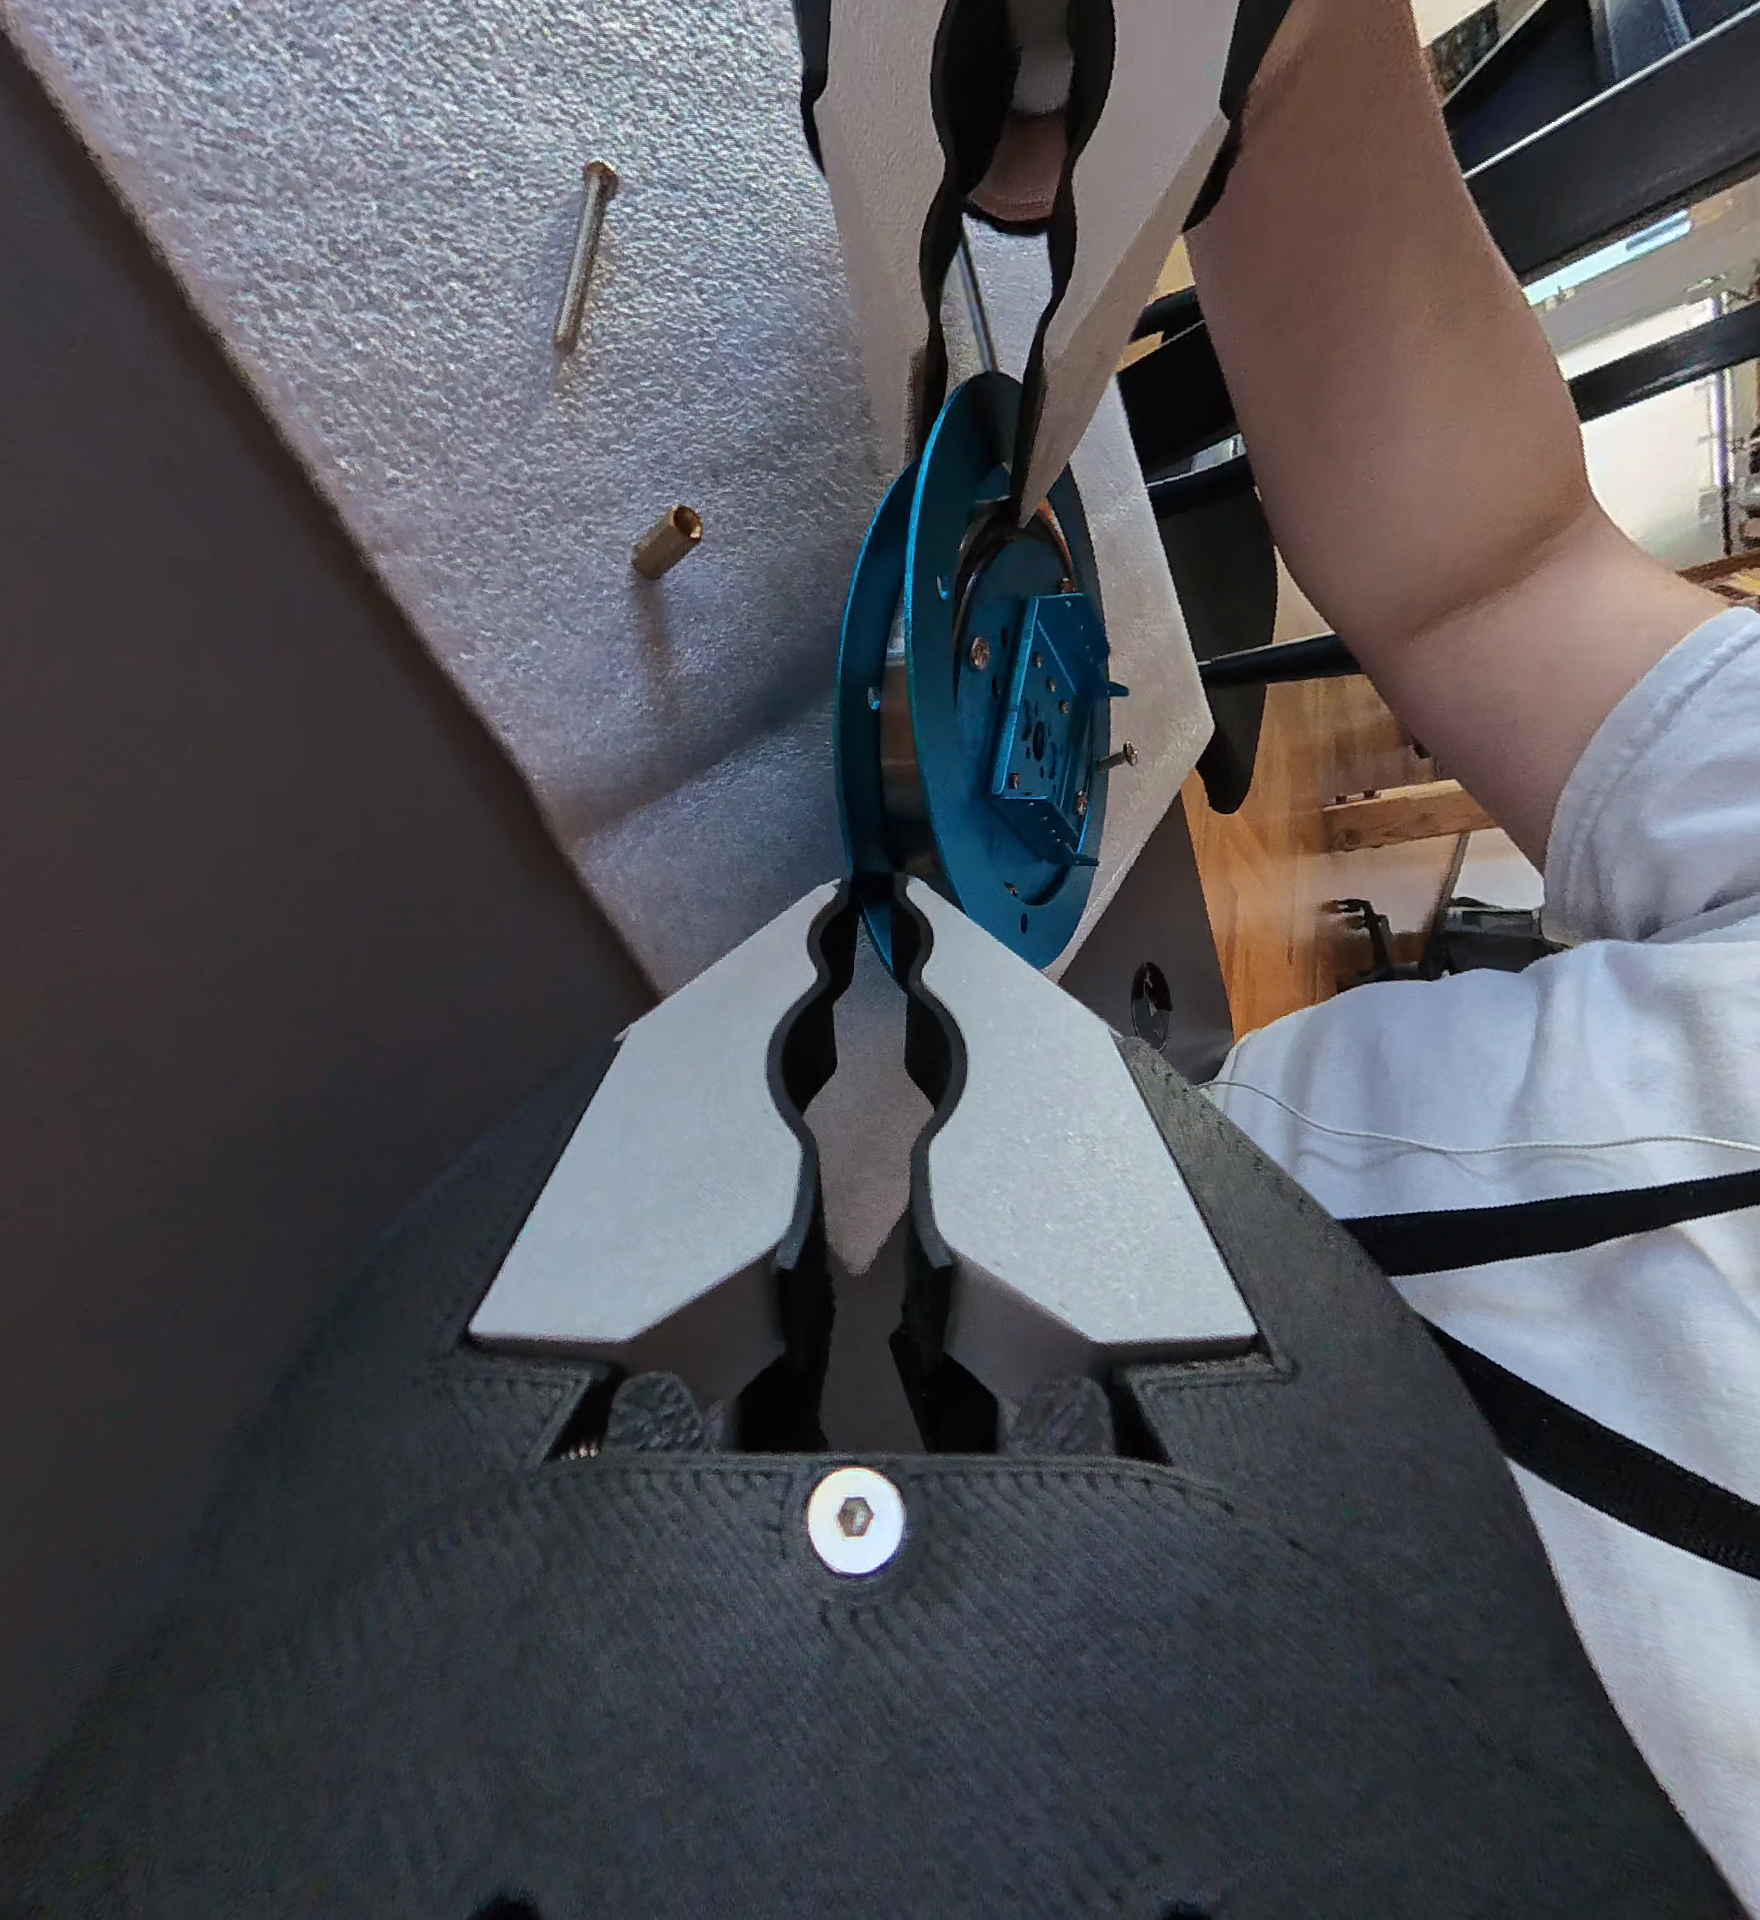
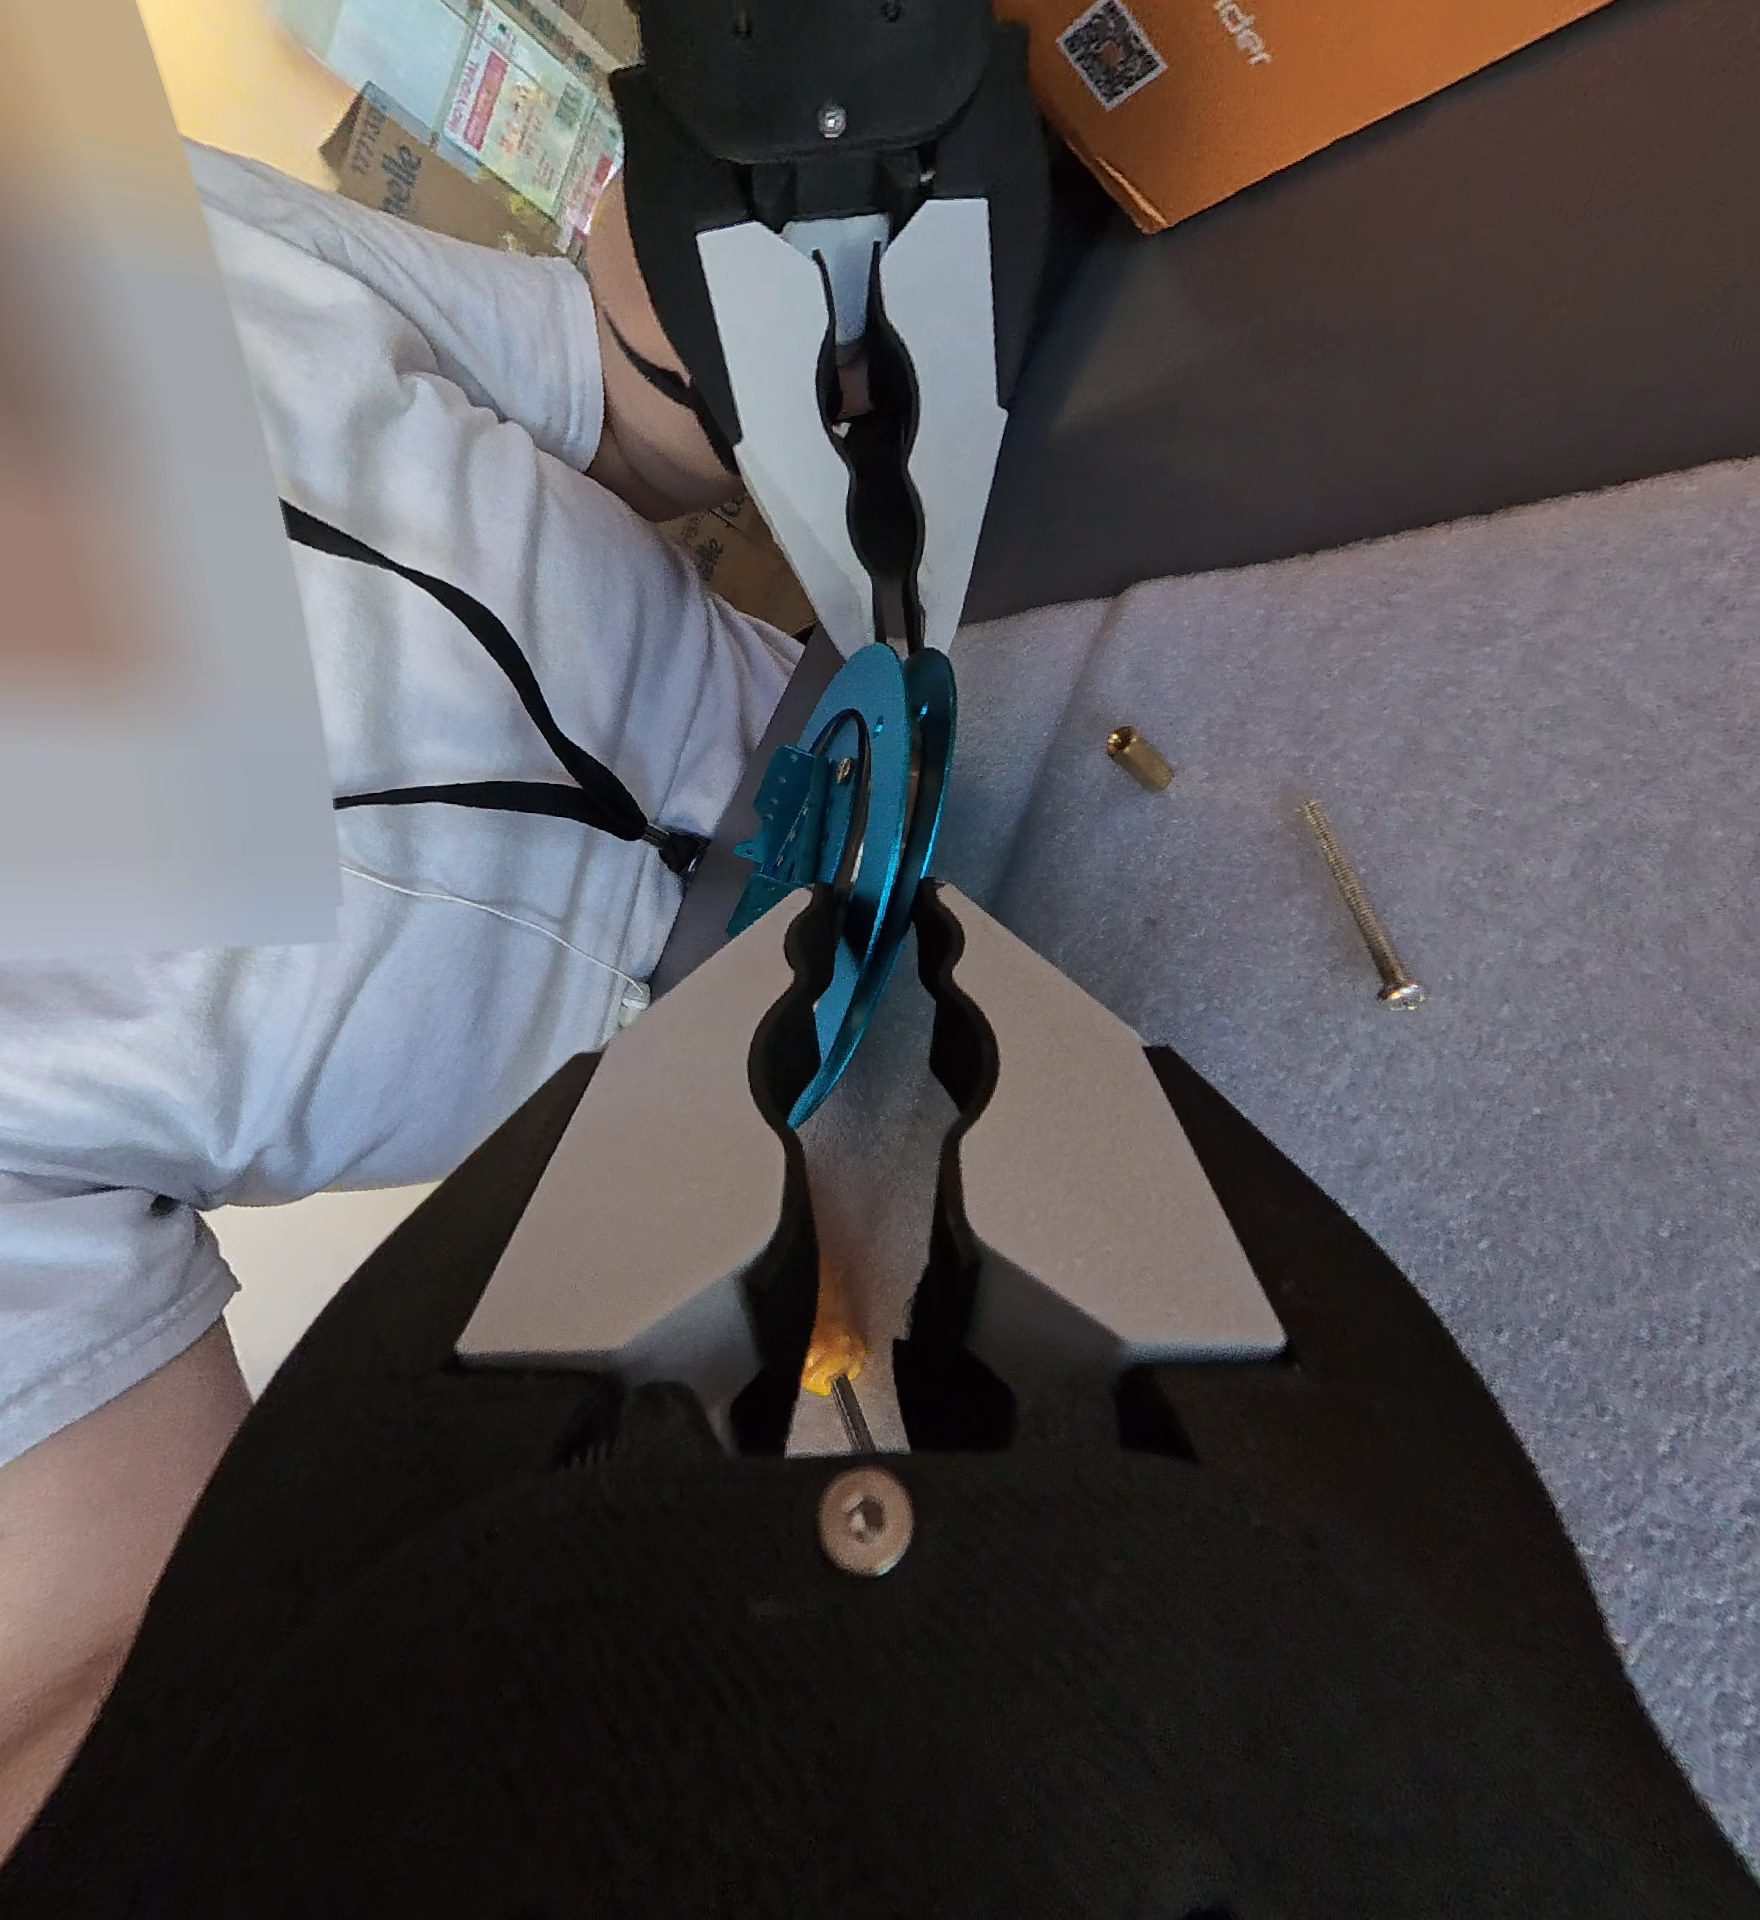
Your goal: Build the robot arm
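A blue round-plate assembly (image 1: pixel 964 743), two discs with a metal ring between them and a square blue bracket on one face, is held on edge above a white foam mat (image 1: pixel 460 343). My left gripper (image 1: pixel 874 896) is shut on its near rim. My right gripper (image 1: pixel 1011 490) comes in from the top and pinches the opposite rim. In the right wrist view my right gripper (image 2: pixel 871 914) is shut on the assembly (image 2: pixel 860 681), and the left gripper (image 2: pixel 899 623) grips its far edge.
A brass standoff (image 1: pixel 666 542) (image 2: pixel 1141 758) and a long screw (image 1: pixel 585 255) (image 2: pixel 1359 904) lie on the foam mat (image 2: pixel 1478 675). A yellow-handled tool (image 2: pixel 834 1361) shows behind my right fingers. An orange box (image 2: pixel 1323 104) stands on the dark table (image 2: pixel 1375 364). A person in a white shirt (image 1: pixel 1582 1039) is close. My hands' fingertips stand some 8 cm from each other.
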The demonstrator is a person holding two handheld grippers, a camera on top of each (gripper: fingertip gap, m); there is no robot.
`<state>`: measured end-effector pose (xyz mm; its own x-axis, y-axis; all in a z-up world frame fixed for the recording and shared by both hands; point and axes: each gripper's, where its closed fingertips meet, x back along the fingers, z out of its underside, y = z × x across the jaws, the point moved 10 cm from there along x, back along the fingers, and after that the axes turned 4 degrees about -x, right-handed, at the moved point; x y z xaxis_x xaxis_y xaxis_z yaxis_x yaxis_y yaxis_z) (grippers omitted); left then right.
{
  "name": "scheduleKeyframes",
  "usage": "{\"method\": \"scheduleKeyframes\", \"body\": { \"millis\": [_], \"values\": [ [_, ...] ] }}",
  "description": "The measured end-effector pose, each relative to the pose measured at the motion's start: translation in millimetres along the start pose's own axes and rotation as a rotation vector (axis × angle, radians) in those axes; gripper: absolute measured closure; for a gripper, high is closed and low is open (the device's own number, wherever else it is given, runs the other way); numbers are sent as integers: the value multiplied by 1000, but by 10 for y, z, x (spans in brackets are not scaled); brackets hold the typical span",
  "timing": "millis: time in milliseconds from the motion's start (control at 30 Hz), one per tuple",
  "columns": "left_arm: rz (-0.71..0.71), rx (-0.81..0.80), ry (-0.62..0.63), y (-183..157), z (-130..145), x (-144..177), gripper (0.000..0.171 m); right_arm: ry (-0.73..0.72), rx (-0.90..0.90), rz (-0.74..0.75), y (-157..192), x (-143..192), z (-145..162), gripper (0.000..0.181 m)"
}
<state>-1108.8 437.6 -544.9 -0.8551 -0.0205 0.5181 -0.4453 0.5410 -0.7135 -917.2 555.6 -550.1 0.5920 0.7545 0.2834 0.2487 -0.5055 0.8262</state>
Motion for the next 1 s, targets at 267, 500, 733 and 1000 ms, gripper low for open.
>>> {"method": "scheduleKeyframes", "body": {
  "millis": [267, 500, 733, 1000],
  "values": [
    [-9, 4, -21, 16, -16, -20, 167, 6, -91, 68, -92, 12, 69, 164],
    [-49, -88, -45, -41, -29, -1, 167, 9, -180, 32, -104, 19, 140, 162],
    [-79, -71, -32, -11, 5, -28, 167, 1, -188, 25, -117, 20, 122, 167],
    [-143, -55, 1, 28, 62, -42, 165, -13, -144, 130, -90, 34, 120, 157]
  ]
}}
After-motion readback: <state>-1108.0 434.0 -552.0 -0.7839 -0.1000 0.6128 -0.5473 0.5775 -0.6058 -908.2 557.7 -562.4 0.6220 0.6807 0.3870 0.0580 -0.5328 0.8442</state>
